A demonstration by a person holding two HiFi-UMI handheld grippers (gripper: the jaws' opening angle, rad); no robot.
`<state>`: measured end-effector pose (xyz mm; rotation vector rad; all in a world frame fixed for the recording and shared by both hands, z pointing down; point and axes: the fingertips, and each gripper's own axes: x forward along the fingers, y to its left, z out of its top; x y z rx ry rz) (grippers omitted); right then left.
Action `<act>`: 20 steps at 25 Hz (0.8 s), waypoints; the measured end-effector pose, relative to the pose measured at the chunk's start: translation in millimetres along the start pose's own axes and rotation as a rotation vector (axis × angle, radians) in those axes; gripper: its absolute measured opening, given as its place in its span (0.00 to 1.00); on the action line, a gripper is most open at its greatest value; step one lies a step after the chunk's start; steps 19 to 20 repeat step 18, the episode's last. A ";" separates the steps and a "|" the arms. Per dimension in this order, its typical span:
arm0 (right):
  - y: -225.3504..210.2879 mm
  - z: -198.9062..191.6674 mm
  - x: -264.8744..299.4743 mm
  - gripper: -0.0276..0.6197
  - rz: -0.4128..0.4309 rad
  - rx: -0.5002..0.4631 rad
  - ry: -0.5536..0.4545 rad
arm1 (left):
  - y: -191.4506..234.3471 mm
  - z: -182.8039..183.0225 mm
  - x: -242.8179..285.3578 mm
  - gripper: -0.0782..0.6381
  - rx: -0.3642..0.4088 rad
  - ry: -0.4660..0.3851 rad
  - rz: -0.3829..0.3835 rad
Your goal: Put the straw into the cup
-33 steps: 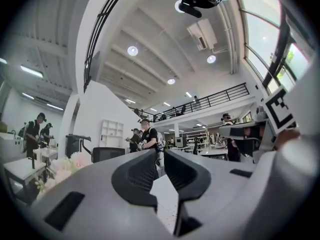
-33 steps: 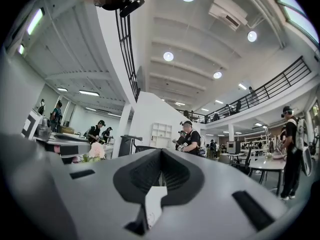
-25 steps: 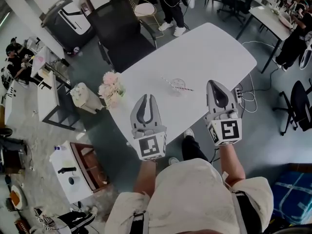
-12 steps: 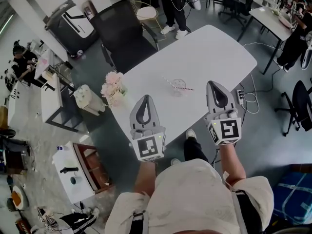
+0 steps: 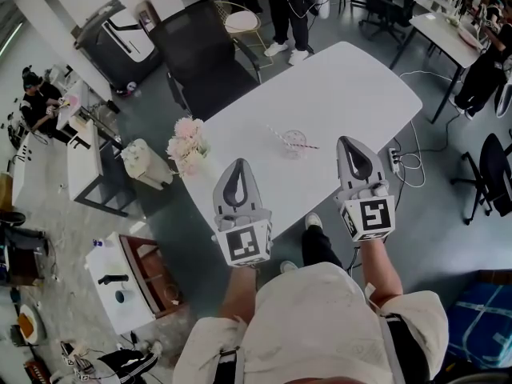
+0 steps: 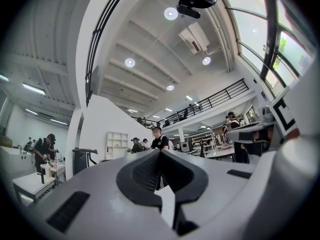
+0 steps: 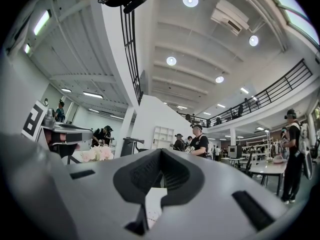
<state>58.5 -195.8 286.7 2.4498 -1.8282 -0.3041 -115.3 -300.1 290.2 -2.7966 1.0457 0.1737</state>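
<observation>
A clear cup (image 5: 293,143) stands near the middle of the white table (image 5: 344,86). A thin red-and-white striped straw (image 5: 280,135) runs slantwise over the cup's mouth; I cannot tell whether it rests on the rim. My left gripper (image 5: 239,162) is held over the table's near edge, to the left of and nearer than the cup, shut and empty. My right gripper (image 5: 350,140) hangs to the right of the cup, also shut with nothing in it. Both gripper views look level across the room, with the left gripper's (image 6: 160,151) and the right gripper's (image 7: 161,151) jaws closed tip to tip.
A pink flower bunch (image 5: 184,146) stands at the table's left corner. A black chair (image 5: 204,54) sits behind the table, and a person (image 5: 288,6) stands at its far end. A power strip with cables (image 5: 393,158) lies on the floor to the right.
Both grippers have stayed shut and nearly in place; the right one has edged slightly toward the cup. The cup and straw have not moved.
</observation>
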 end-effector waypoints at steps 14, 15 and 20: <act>3.6 -0.9 10.0 0.05 -0.005 -0.020 0.019 | 6.6 -4.3 6.3 0.12 -0.012 0.006 -0.005; 3.6 -1.0 10.8 0.05 -0.004 -0.023 0.019 | 6.9 -4.0 6.7 0.12 -0.009 0.003 -0.006; 3.2 -1.6 13.3 0.05 -0.002 -0.030 0.015 | 7.8 -5.5 7.9 0.12 -0.006 0.002 -0.007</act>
